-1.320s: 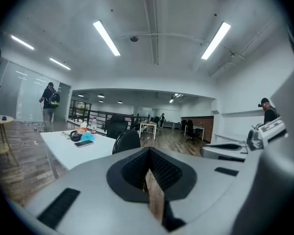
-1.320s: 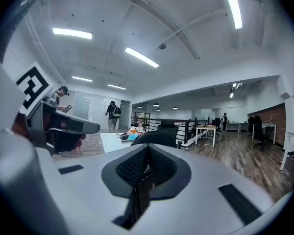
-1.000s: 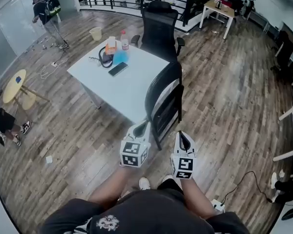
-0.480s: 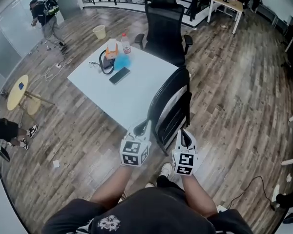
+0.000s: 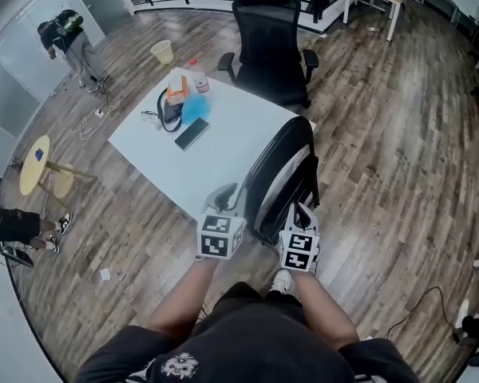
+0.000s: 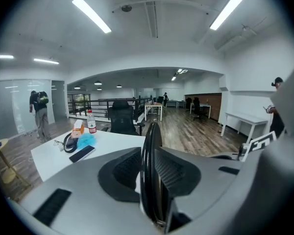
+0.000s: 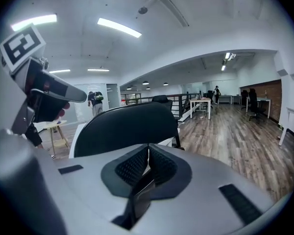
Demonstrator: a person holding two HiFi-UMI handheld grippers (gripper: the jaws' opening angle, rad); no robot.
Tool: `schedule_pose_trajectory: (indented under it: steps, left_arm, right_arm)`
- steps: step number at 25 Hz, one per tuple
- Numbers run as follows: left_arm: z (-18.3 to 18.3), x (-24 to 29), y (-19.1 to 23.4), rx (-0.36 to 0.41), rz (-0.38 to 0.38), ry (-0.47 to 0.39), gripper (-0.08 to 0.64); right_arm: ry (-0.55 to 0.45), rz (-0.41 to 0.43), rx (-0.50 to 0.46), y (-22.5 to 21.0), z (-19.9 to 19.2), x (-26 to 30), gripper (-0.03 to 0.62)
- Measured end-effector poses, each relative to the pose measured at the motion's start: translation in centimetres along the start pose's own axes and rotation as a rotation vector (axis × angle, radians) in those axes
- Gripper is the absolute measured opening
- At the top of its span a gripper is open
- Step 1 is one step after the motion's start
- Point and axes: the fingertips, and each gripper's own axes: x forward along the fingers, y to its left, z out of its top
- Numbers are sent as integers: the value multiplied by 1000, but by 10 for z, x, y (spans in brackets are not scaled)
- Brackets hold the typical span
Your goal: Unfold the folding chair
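The black folding chair (image 5: 283, 174) stands folded and leans against the white table (image 5: 215, 158). My left gripper (image 5: 226, 196) is at the chair's left edge. In the left gripper view its jaws (image 6: 148, 168) are opening, and the chair's black rim (image 6: 151, 141) stands edge-on in the gap; I cannot tell whether a pad touches it. My right gripper (image 5: 301, 215) is at the chair's near right side, low down. In the right gripper view its pads (image 7: 148, 163) meet with nothing between them, and the chair's back (image 7: 122, 126) fills the space just ahead.
A black office chair (image 5: 267, 46) stands behind the table. A phone (image 5: 191, 134), headphones (image 5: 166, 110), a bottle (image 5: 198, 74) and an orange box (image 5: 176, 86) lie on it. A person (image 5: 64, 42) is at the far left, near a small yellow table (image 5: 36, 162).
Both grippers have moved forward from in front of the chair to its edges. The chair and table now sit closer in the head view.
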Motion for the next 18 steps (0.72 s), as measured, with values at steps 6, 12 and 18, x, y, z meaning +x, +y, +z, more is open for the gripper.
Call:
schedule_pose_trajectory:
  steps: [6,12,18]
  left_arm:
    - [-7,46,7,33,-88,140,206]
    - [-20,83,11,38,-235,267,249]
    - [-25,112,8,14,-346,319,249]
  right_arm:
    - [80,-20,85,-10,-17,44,128]
    - [283,-82,190,-11,-63,99,264]
    - [422,-123,236,-2,-97,150,307]
